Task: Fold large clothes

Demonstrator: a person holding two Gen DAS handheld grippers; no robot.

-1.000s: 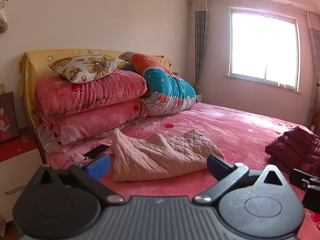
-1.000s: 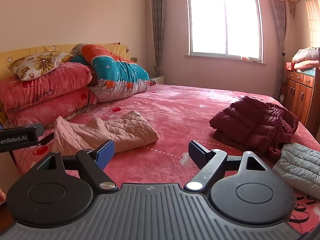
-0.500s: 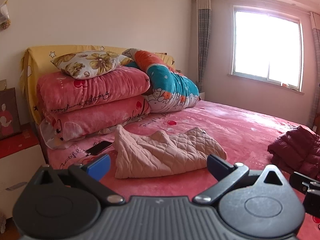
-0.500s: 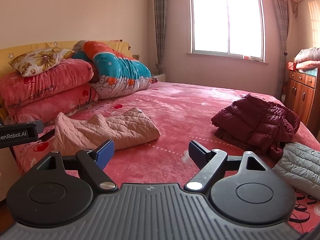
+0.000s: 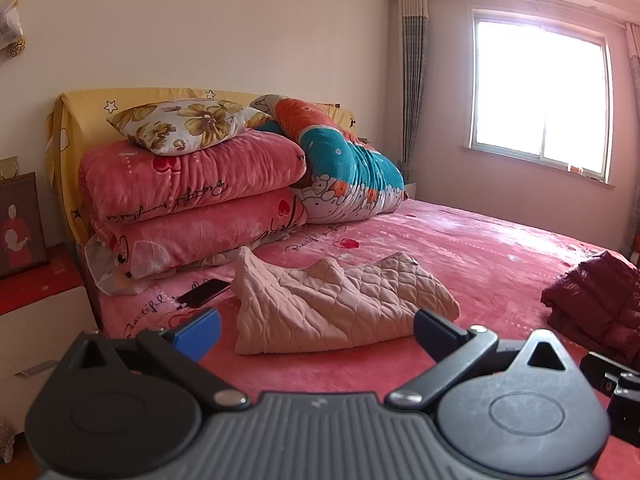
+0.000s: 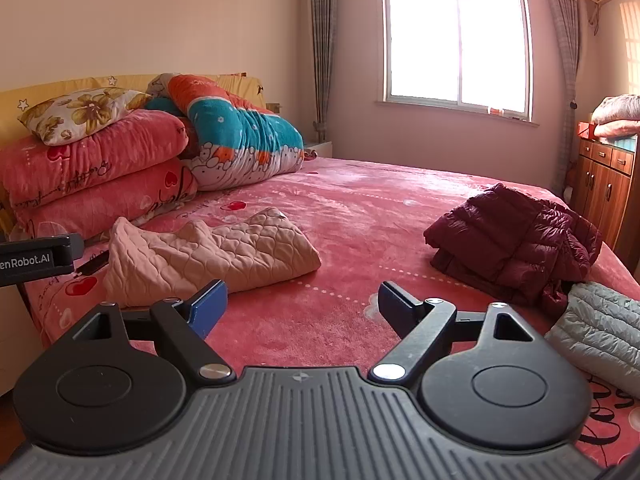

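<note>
Item: pink quilted garment (image 5: 340,304), lying crumpled on the bed (image 5: 480,248) beside a phone (image 5: 204,293). Soft, padded, probably light; best pinched at hem corners. Left gripper (image 5: 316,326) and right gripper (image 6: 303,305) both spread, empty.

Blk ribbed hand-held gripper (image 6: 302,308), one blue pad, silver pivot screws.
</note>
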